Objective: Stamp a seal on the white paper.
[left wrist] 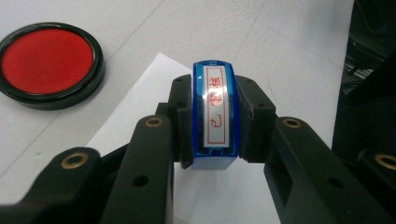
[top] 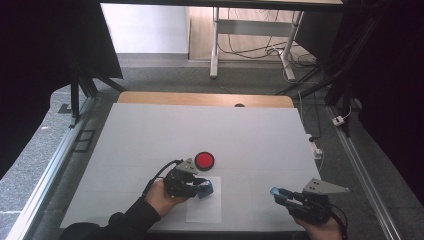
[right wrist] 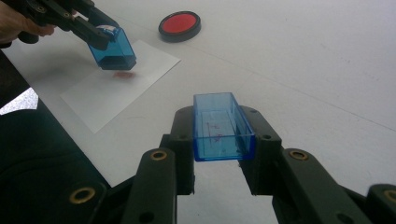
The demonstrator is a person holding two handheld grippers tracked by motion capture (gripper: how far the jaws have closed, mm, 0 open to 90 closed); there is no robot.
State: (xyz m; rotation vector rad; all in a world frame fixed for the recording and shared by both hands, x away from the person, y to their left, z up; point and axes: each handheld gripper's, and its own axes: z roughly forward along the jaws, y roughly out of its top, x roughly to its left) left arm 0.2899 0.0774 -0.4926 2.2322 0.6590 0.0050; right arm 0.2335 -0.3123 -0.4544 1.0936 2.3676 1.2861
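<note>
The left claw (top: 200,186) is clamped on the blue stamp (left wrist: 214,116), just over the white paper (top: 205,210) near the bench's front edge. The right claw (right wrist: 218,140) grips the stamp's clear cap (right wrist: 222,126). If the stamp slides, the red mark (right wrist: 123,74) could smear.

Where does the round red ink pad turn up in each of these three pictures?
High view: the red ink pad lies near the middle of the table, just beyond the left gripper.
Left gripper view: upper left corner.
Right gripper view: top, left of centre.
Shared landmark: the white paper sheet beside the pad.
</note>
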